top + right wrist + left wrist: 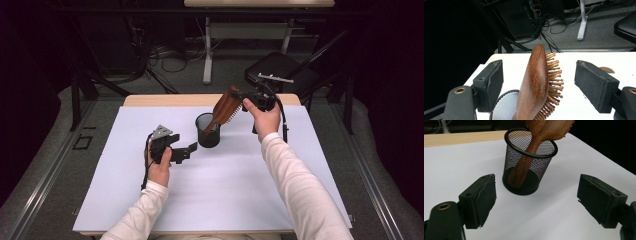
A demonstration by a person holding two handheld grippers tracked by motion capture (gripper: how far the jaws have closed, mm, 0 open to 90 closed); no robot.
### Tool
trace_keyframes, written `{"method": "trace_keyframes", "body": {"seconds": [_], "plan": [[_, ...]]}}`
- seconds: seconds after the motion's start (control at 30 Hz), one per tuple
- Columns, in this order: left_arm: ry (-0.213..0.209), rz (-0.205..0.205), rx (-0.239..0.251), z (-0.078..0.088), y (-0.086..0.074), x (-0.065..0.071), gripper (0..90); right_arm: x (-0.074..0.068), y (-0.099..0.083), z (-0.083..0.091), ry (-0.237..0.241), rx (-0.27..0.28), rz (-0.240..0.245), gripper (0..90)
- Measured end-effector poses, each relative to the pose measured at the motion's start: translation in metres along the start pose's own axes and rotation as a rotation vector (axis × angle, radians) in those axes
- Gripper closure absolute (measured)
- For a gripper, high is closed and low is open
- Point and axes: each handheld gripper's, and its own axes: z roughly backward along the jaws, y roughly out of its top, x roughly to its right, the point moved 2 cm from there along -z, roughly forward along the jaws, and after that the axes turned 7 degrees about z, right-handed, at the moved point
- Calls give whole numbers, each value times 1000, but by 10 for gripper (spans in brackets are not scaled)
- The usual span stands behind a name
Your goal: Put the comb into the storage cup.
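Left tool (192, 150), at about 8 o'clock from the mesh cup (208, 131), resting low over the white desk (125, 200), jaws spread wide and empty, pointing toward the cup. In the left gripper view, cup (530, 172) standing upright ahead of the two pads, apart from both, not touched.

At the centre, wooden hairbrush (225, 107) standing with its handle down inside the cup, handle end on the cup floor as seen through the mesh (520, 173), head leaning out over the rim toward 1 o'clock.

At the right, right tool (239, 94) held high at about 2 o'clock from the cup, close to the brush head. In the right gripper view, brush head (536, 82) standing between the two pads with clear gaps on both sides, bristles facing the right pad; jaws spread, pinching nothing.

Step in hand, by judgement: brush placed in the cup and just let go, or about to be taken. Next move probably calls for drawing the right tool straight back and up, without knocking the leaning head, because the light cup could tip over. Left tool well placed to steady the cup if needed.
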Motion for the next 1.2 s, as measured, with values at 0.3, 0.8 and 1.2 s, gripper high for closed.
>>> {"method": "trace_keyframes", "body": {"seconds": [0.3,0.8,1.2], "plan": [[-1,-3,-2,2,0,0,157,7,4,15,9,-30,21,234],[-3,-4,4,5,1,-1,157,25,4,33,10,-67,24,237],[3,-3,7,6,2,-2,157,38,-4,46,-40,-108,117,225]]}}
